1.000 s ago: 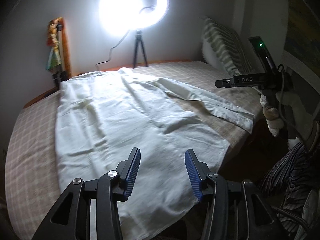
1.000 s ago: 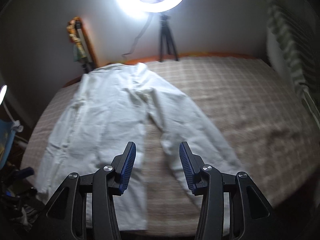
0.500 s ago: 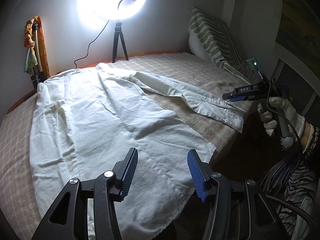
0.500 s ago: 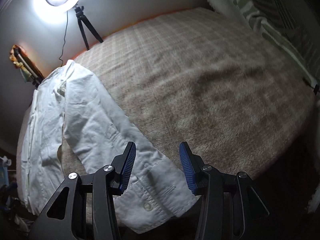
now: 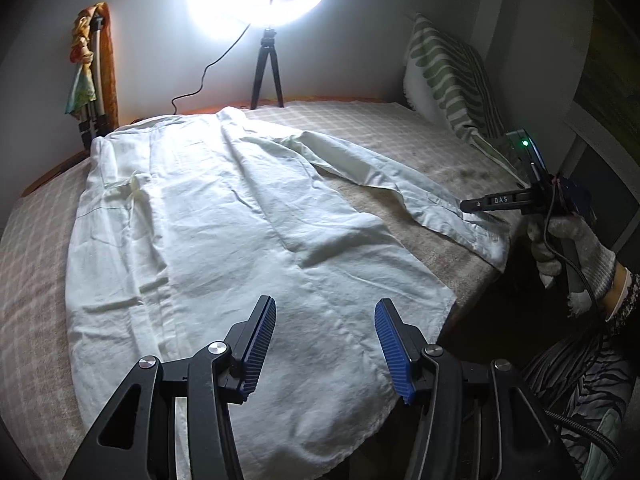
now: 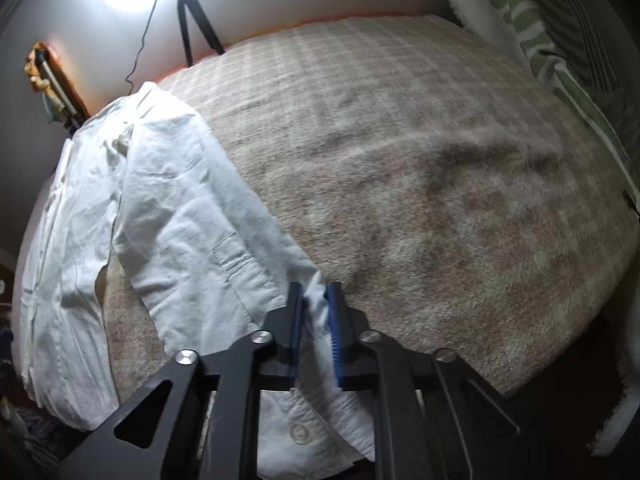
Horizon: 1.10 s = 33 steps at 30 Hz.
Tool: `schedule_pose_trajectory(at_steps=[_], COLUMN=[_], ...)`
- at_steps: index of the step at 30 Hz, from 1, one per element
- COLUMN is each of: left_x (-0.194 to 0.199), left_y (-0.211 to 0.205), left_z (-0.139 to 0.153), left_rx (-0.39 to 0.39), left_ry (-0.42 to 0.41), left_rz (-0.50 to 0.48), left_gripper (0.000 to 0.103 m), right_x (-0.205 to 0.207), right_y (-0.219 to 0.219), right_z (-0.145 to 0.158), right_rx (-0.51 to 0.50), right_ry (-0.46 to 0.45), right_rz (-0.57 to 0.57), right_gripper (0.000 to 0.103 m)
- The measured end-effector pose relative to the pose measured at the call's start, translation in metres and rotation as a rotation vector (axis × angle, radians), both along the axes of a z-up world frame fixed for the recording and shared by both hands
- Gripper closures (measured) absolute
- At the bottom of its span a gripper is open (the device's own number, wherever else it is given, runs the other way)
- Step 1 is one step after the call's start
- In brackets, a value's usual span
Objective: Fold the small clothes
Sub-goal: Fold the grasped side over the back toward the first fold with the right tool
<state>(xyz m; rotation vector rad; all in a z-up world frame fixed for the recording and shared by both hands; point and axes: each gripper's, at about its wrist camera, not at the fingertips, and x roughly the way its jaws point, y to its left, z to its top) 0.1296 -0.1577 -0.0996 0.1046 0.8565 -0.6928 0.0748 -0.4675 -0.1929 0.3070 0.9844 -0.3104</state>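
A white long-sleeved shirt [image 5: 224, 232] lies spread flat on the checked bed cover [image 5: 36, 208], its hem toward me. One sleeve [image 5: 400, 188] stretches out to the right bed edge. My left gripper [image 5: 324, 334] is open and empty, hovering over the shirt's hem. My right gripper [image 6: 314, 316] is shut on the sleeve cuff [image 6: 256, 280] at the bed's near edge. It also shows in the left wrist view [image 5: 470, 206], at the cuff end, held by a gloved hand.
A bright ring light on a tripod [image 5: 268, 76] stands at the bed's far side. A green-striped pillow [image 5: 452, 76] leans at the right wall. A folded stand with coloured cloth [image 5: 90, 76] stands at the far left. The bed's right half [image 6: 420, 184] is bare cover.
My right gripper has moved down onto the sleeve cuff and closed on it. My left gripper has stayed open over the hem, with its view shifting slightly.
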Motion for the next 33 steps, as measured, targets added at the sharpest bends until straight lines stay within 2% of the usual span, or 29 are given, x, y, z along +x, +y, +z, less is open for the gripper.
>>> schedule_pose_trajectory(at_steps=[5, 10, 14, 17, 22, 25, 26, 28, 30, 31, 33], left_x=[-0.001, 0.001, 0.006, 0.01, 0.015, 0.017, 0.017, 0.017, 0.017, 0.016, 0.014], left_y=[0.004, 0.011, 0.021, 0.031, 0.052, 0.06, 0.061, 0.063, 0.062, 0.058, 0.051], left_z=[0.001, 0.001, 0.0, -0.001, -0.003, -0.007, -0.008, -0.013, -0.017, -0.02, -0.024], left_rx=[-0.003, -0.007, -0.015, -0.024, -0.043, -0.049, -0.053, -0.07, -0.083, -0.084, -0.085], left_ry=[-0.006, -0.008, 0.003, 0.016, 0.032, 0.05, 0.061, 0.091, 0.111, 0.12, 0.131], left_rz=[0.009, 0.028, 0.063, 0.095, 0.157, 0.176, 0.176, 0.163, 0.147, 0.129, 0.1], left_gripper=[0.049, 0.05, 0.049, 0.049, 0.05, 0.049, 0.049, 0.044, 0.034, 0.034, 0.031], right_x=[-0.006, -0.01, -0.008, -0.004, 0.005, 0.012, 0.015, 0.014, 0.02, 0.023, 0.029], right_y=[0.01, 0.039, 0.08, 0.11, 0.175, 0.205, 0.212, 0.221, 0.222, 0.221, 0.214], right_z=[0.017, 0.044, 0.064, 0.069, 0.058, 0.041, 0.038, 0.035, 0.036, 0.037, 0.044], right_rx=[0.026, 0.097, 0.145, 0.16, 0.198, 0.209, 0.203, 0.188, 0.219, 0.229, 0.243], right_ry=[-0.081, -0.19, -0.27, -0.294, -0.257, -0.181, -0.169, -0.147, -0.121, -0.126, -0.145], right_rz=[-0.001, 0.073, 0.205, 0.316, 0.506, 0.612, 0.631, 0.673, 0.696, 0.692, 0.672], right_gripper=[0.101, 0.101, 0.101, 0.101, 0.101, 0.101, 0.097, 0.095, 0.08, 0.073, 0.072])
